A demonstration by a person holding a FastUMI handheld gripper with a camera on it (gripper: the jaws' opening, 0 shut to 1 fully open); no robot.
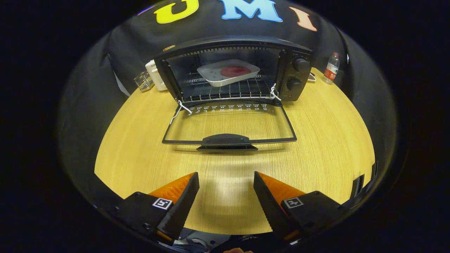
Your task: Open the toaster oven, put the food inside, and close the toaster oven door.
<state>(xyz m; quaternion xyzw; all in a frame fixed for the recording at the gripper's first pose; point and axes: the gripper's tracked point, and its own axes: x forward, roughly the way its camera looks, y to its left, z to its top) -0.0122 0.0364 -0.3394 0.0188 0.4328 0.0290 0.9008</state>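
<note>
**Oven open, food inside, gripper empty**

Far left, beyond the table [140, 147] edge: wire rack [143, 80] and white appliance [154, 75], just beside the oven's left side. Centre back: black toaster oven [232, 70], door [228, 128] swung fully down, lying flat over the table, handle [226, 140] at its near edge, pointing toward the gripper. Inside, on the oven's wire shelf [225, 92]: white tray [228, 72] with a round red piece of food [235, 71] on it, tilted a bit, sitting toward the back. Right of the cavity: two knobs [301, 65] stacked on the control panel. Far right, near table edge: plastic bottle [331, 68], upright, well apart from the oven.

Near side: gripper [225, 177] spread wide, nothing between the fingers, bare wood under them. Left finger [181, 205] and right finger [270, 207] black with orange backs, tips aimed at the door handle. Handle straight ahead of the tips, apart from them, no contact. Food well beyond the fingers, past the whole door, centred on the gap between them.
</note>
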